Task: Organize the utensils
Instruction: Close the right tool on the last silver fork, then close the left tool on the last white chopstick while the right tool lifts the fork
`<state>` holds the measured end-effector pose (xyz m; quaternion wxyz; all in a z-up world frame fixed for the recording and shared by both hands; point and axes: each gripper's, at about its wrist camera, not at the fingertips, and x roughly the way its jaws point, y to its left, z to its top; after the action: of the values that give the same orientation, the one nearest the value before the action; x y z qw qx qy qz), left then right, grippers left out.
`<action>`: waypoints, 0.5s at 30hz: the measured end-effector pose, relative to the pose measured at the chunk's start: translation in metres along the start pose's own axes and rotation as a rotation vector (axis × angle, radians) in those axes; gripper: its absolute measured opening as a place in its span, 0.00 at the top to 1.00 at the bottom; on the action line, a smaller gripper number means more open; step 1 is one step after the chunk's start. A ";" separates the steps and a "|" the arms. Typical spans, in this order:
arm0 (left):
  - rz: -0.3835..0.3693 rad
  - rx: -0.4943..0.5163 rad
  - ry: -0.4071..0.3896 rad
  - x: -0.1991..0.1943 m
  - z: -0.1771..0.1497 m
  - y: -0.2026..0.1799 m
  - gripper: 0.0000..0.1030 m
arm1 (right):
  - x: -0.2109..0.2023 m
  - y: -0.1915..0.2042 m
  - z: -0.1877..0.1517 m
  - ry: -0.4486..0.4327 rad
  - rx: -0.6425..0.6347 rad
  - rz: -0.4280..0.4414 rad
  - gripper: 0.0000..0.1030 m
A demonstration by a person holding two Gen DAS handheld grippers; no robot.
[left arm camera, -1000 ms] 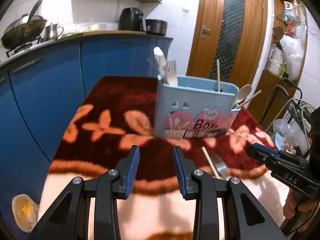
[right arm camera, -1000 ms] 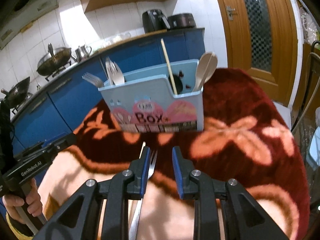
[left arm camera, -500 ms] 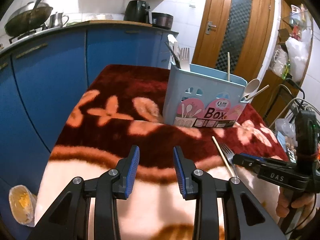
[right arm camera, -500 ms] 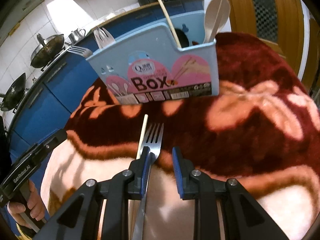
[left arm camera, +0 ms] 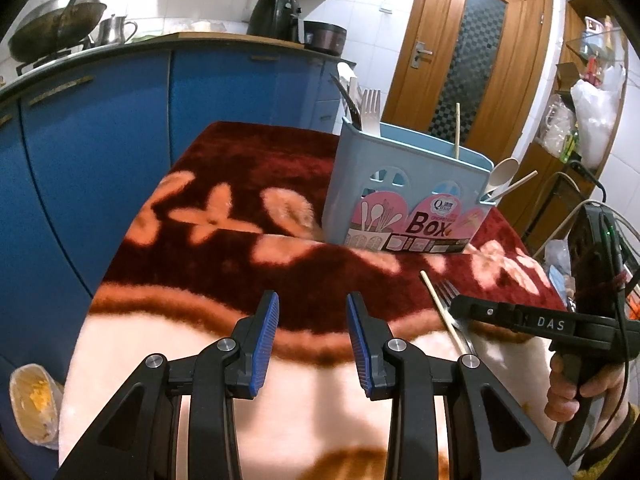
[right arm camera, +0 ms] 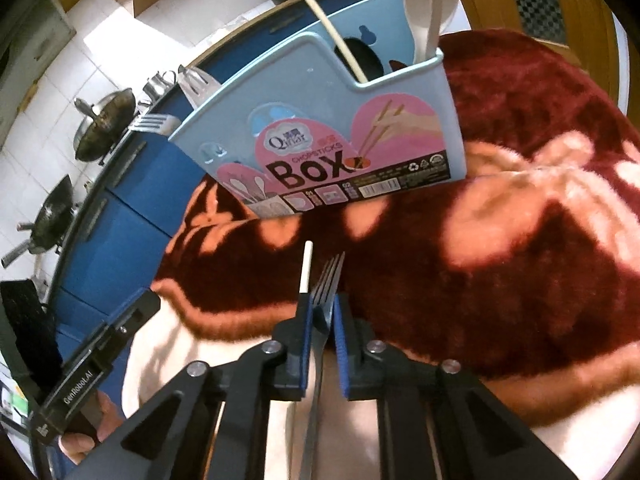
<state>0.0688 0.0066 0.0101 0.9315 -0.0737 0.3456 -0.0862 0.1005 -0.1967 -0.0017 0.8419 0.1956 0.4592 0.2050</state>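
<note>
A metal fork (right arm camera: 328,276) lies on the red flowered blanket (right arm camera: 500,260), tines toward the blue utensil box (right arm camera: 340,136). My right gripper (right arm camera: 322,314) is closing, its blue pads pressing the fork's neck. A pale chopstick (right arm camera: 306,266) rests just left of the fork, outside the pads. The box holds forks, a chopstick and pale spoons. In the left wrist view my left gripper (left arm camera: 313,300) hovers open over the blanket with nothing between its fingers. To its right are the right gripper (left arm camera: 456,308), the fork (left arm camera: 446,290) and the chopstick (left arm camera: 442,308). The box (left arm camera: 400,196) stands beyond them.
Blue cabinets (left arm camera: 100,152) with woks on the counter run along the left and back. A wooden door (left arm camera: 472,60) and a cluttered shelf (left arm camera: 580,92) stand at the right. A bag of food (left arm camera: 32,404) lies on the floor past the blanket's left edge.
My right gripper has sunk toward the blanket and tilted, and its pads have drawn in from beside the fork onto its neck. The left gripper has barely moved.
</note>
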 end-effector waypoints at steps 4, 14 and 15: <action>-0.013 0.008 0.009 0.000 0.001 -0.005 0.65 | -0.005 0.002 -0.003 -0.033 -0.006 0.012 0.96; -0.095 0.039 0.071 0.009 0.005 -0.029 0.65 | -0.040 0.004 -0.010 -0.137 -0.016 0.029 0.97; -0.108 0.044 0.082 0.010 0.006 -0.033 0.65 | -0.044 0.003 -0.011 -0.149 -0.018 0.025 0.97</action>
<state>0.0769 -0.0275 0.0144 0.9119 -0.0678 0.3772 -0.1468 0.0685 -0.2156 0.0253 0.8729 0.2085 0.3907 0.2047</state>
